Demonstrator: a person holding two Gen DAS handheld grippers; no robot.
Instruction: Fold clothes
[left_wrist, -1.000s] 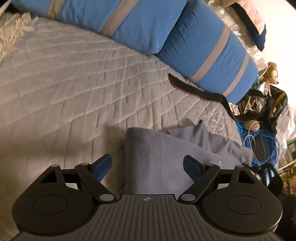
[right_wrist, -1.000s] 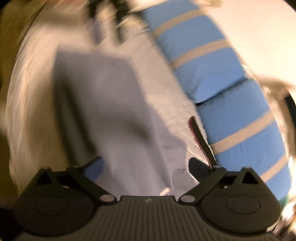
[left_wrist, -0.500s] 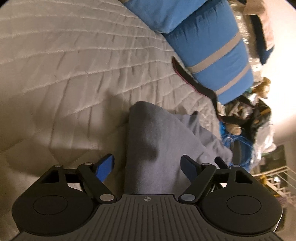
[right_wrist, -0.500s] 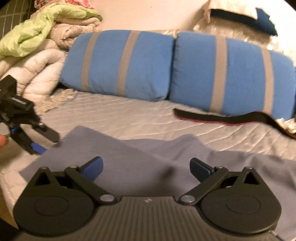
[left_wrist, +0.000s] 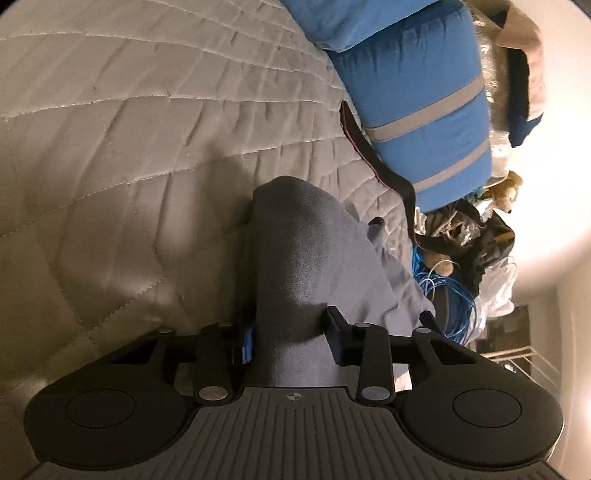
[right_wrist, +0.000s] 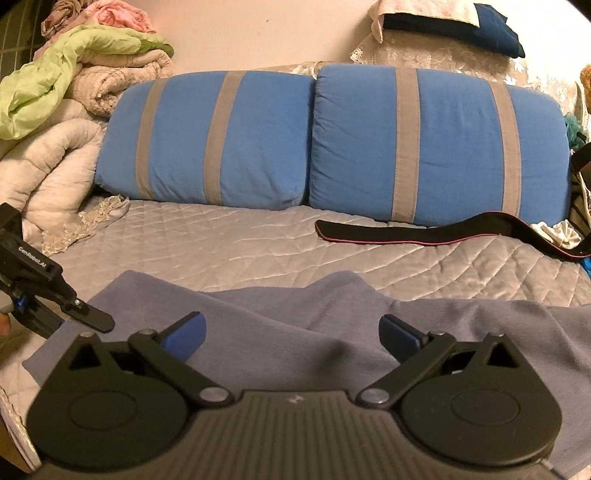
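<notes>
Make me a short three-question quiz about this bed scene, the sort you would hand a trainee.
1. True or false: the left gripper is shut on the grey garment.
2. Is the right gripper A) open above the garment, B) clamped on the black strap, or C) holding a pillow?
3. How many blue striped pillows lean at the back of the quilted bed cover?

Key: 1 true; 2 A; 3 two.
</notes>
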